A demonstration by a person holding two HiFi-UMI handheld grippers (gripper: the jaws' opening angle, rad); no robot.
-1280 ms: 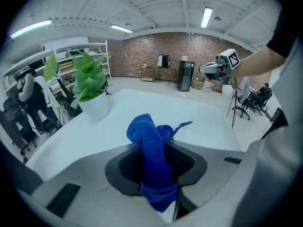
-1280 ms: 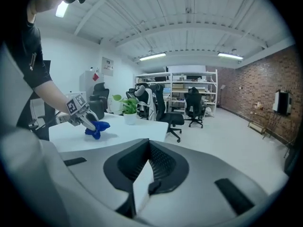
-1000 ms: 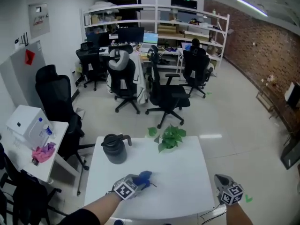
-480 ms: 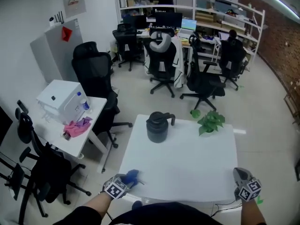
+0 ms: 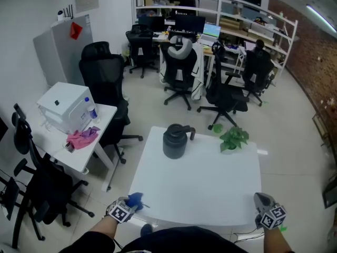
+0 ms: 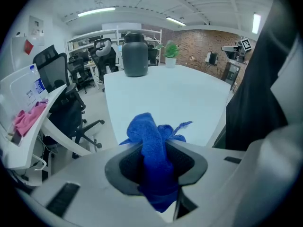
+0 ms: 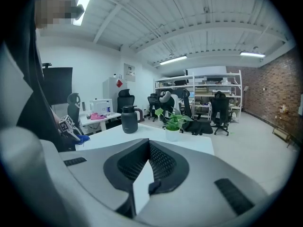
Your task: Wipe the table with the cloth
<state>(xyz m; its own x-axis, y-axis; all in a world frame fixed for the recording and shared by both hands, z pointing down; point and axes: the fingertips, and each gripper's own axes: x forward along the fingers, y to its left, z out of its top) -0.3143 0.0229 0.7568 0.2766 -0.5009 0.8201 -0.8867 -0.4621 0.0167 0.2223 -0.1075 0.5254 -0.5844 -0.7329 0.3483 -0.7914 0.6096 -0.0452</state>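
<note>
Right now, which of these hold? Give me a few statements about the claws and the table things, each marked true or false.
The left claw grips a blue cloth. True.
The dark jug lies tipped over on the table. False: it stands upright.
The potted plant stands at the table's far right edge. True.
The right claw holds a second cloth. False: it holds nothing; the pink cloth lies on the side desk.

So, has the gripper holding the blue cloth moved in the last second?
Yes. The left gripper slid left, to the table's near-left corner, away from the jug.
</note>
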